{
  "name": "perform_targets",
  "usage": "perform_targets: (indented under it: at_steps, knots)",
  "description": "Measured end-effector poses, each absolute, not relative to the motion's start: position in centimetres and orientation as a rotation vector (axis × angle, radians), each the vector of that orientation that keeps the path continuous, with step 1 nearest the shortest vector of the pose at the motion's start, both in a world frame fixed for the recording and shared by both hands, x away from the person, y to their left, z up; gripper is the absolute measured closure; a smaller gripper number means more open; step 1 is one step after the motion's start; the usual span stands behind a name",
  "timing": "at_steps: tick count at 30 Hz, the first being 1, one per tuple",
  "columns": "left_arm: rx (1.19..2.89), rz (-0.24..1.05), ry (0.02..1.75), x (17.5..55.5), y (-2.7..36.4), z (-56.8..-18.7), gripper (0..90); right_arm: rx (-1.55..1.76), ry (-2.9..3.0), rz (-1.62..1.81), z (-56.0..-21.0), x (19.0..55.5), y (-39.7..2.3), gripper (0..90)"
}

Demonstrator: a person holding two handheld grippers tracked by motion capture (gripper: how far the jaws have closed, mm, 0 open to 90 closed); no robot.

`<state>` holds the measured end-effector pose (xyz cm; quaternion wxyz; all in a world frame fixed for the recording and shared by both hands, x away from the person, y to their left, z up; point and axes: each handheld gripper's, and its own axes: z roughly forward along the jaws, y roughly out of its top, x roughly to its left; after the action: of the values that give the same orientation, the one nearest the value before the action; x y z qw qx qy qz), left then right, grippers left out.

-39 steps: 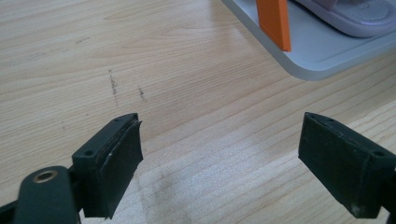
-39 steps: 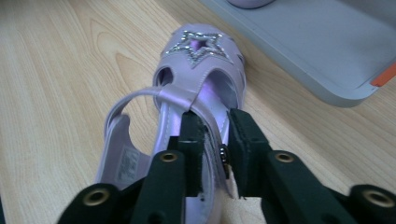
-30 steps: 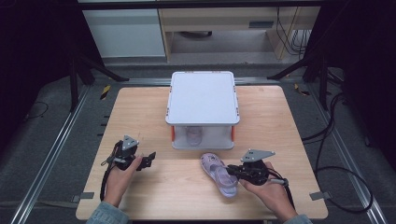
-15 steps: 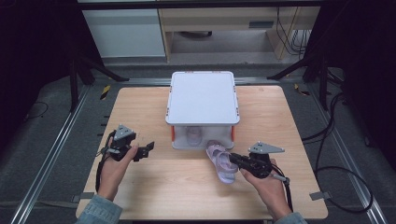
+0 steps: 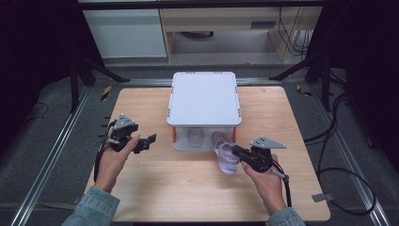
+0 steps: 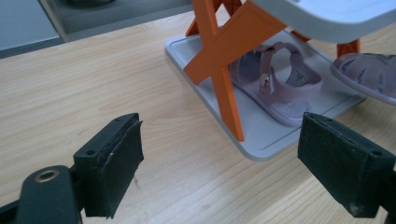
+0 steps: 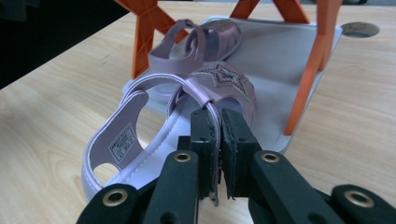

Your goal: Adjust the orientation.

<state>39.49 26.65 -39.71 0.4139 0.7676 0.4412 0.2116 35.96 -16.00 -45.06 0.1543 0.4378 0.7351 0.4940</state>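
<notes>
A lilac sandal (image 5: 226,153) lies tilted, its toe toward the front of the rack (image 5: 203,99). My right gripper (image 5: 236,151) is shut on its side strap; in the right gripper view the pads (image 7: 205,135) pinch the strap of this sandal (image 7: 140,135). The matching sandal (image 5: 195,137) rests on the rack's lower shelf, also seen as the far sandal (image 7: 205,39) and the near sandal (image 6: 280,79). My left gripper (image 5: 149,141) hovers open left of the rack, its jaws (image 6: 229,158) wide with nothing between them.
The rack has a white top, a grey lower shelf (image 6: 261,140) and orange cross supports (image 6: 224,60). It stands mid-table on the wooden table (image 5: 155,188). Cables trail off the table's right side, beyond its edge.
My right gripper has carried the sandal up the table toward the rack's front. My left hand has lifted and shifted slightly away from the front edge.
</notes>
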Motion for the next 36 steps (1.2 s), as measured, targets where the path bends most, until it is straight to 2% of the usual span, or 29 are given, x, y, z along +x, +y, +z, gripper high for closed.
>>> perform_targets:
  at_steps: [9, 15, 25, 36]
  knots:
    - [1.936, 0.511, 1.028, 40.6, 25.1, -37.3, 17.0, 1.270, 2.032, 1.398, -45.3, 37.1, -15.3, 84.2]
    - [1.948, 0.514, 0.955, 41.1, 23.2, -35.8, 23.4, 1.276, 1.987, 1.396, -45.4, 37.7, -14.8, 84.2]
    - [1.934, 0.536, 0.934, 42.1, 20.8, -34.2, 57.3, 1.294, 1.923, 1.402, -45.7, 38.6, -14.2, 84.2]
    - [1.972, 0.497, 0.911, 43.6, 18.1, -34.2, 76.6, 1.301, 1.870, 1.398, -46.3, 39.5, -13.1, 84.3]
